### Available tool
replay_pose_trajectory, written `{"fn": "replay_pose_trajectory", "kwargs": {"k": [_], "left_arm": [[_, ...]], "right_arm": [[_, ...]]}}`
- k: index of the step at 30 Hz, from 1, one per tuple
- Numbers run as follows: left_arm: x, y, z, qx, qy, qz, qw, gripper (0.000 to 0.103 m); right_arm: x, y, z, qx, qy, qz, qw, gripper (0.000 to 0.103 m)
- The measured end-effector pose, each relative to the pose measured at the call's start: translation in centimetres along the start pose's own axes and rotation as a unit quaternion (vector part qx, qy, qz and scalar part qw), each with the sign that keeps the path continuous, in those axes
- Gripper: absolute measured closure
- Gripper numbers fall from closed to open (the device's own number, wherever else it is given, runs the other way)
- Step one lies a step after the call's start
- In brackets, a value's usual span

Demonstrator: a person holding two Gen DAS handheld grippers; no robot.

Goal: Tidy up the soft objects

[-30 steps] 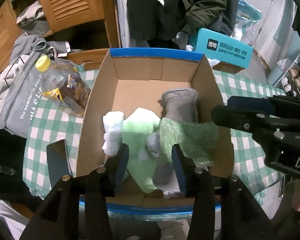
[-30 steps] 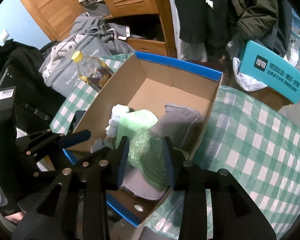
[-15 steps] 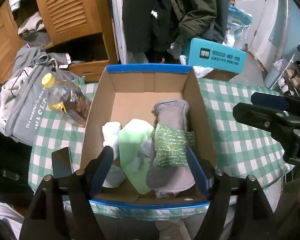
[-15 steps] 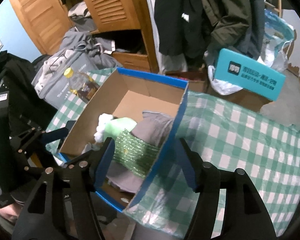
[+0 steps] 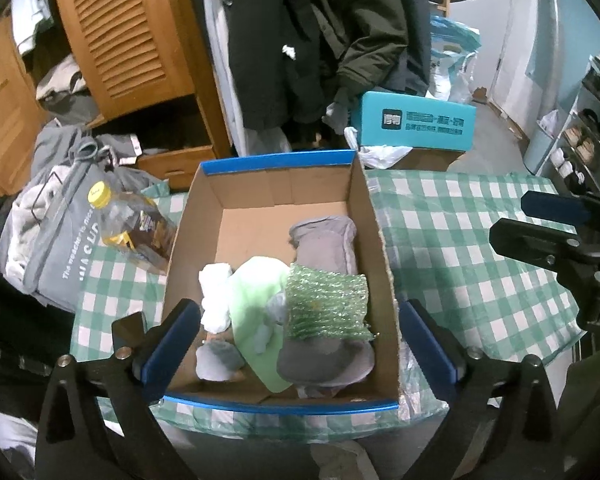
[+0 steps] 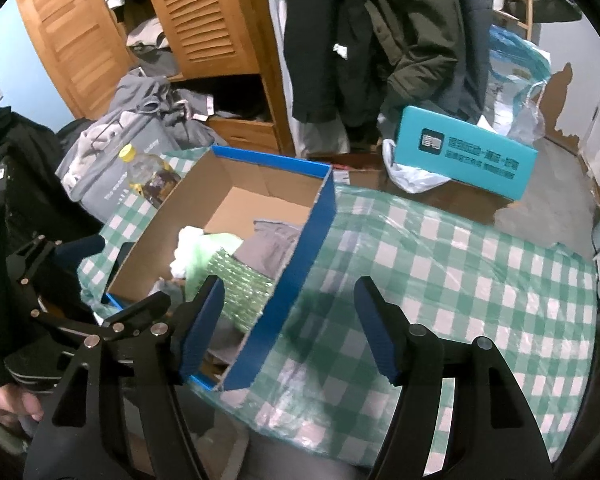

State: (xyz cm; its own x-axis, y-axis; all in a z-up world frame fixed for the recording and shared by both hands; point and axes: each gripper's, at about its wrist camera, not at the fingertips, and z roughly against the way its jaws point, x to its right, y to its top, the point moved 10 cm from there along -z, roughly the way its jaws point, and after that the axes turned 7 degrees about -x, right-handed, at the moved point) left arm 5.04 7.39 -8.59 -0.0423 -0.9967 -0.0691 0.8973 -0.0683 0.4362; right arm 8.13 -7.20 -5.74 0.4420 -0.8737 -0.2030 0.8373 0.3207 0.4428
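Note:
An open cardboard box (image 5: 366, 208) with blue edges stands on the checked table; in the right wrist view (image 6: 320, 216) it is at left. Inside lie a green bubble-wrap sheet (image 5: 326, 306) on a grey cloth (image 5: 328, 240), a pale green foam sheet (image 5: 256, 292), a white roll (image 5: 216, 296) and a small grey wad (image 5: 218, 360). The bubble wrap also shows in the right wrist view (image 6: 240, 280). My left gripper (image 5: 300, 344) is open and empty above the box's near end. My right gripper (image 6: 288, 320) is open and empty, straddling the box's right wall.
A yellow-capped bottle (image 5: 132, 224) lies left of the box beside a grey bag (image 5: 56, 236). A teal carton (image 5: 416, 124) stands behind the table. Green checked tablecloth (image 6: 460, 272) stretches right of the box. Coats and a wooden wardrobe (image 5: 120, 32) stand behind.
My right gripper let go of the bubble wrap, opened and drew back right of the box. My left gripper opened wide and pulled back higher. The bubble wrap now lies on the grey cloth.

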Motion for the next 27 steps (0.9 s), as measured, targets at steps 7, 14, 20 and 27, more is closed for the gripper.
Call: {"fn": "replay_pose_trajectory", "kwargs": {"k": [7,14,20,27], "left_arm": [[1.4,0.4,1.0,0.013,0.009,-0.016,0.9997,0.001],[2.4,0.7,1.0,0.017,0.012,-0.022,0.9996,0.001],[3.0,0.8,0.8,0.017,0.017,-0.027,0.9993,0.001],[3.1,0.7,0.3,0.008,0.023,-0.028,0.9993,0.001]], "right_arm": [[1.5,-0.9,0.7,0.003,-0.006,-0.005,1.0,0.036],[2.9,-1.5,0.9,0.0,-0.005,-0.014,1.0,0.036],[3.6,-1.9,0.7,-0.003,-0.006,-0.02,1.0,0.036],[4.0,-2.1,0.5,-0.009,-0.001,-0.027,1.0,0.036]]}}
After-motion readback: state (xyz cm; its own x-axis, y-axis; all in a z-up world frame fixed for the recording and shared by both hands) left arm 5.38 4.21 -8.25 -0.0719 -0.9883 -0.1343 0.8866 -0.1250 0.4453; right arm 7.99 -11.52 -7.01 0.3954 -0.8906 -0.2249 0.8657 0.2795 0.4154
